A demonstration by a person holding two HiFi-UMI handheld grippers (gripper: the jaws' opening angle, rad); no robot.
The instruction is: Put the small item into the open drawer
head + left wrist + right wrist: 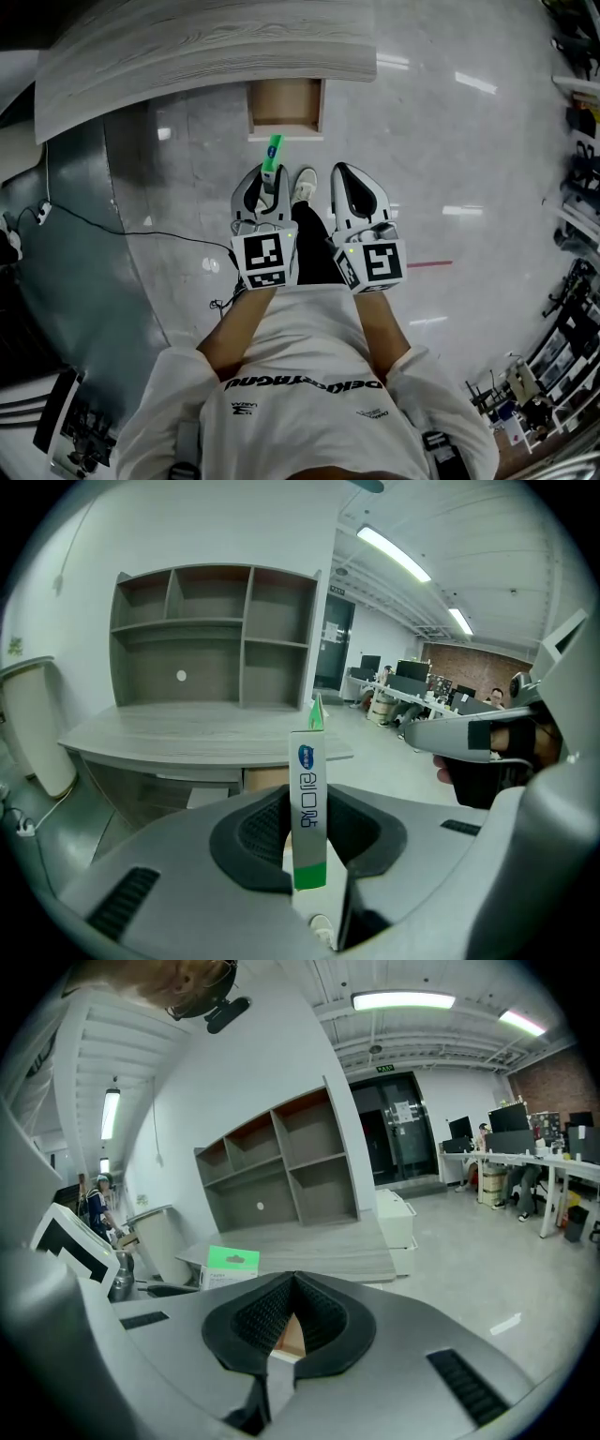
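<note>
The pack (273, 150), clamped between the left gripper's (271, 180) fingers, points its long axis at the open drawer (286, 134), near its front; the right gripper's (341, 176) fingers are closed, empty, alongside.

The left forearm (246, 323) and right forearm (377, 328) are reaching forward from the lower centre of the head view, bare and close together. The left gripper (269, 176) is pointing toward the top of the frame just left of centre, and its jaws are pressing on a slim pack (273, 150) that is sticking out past their tips. The right gripper (340, 172) is lying level beside it, just right of centre, with its jaws meeting at the tips and holding nothing. Both marker cubes are facing up at the camera.
</note>
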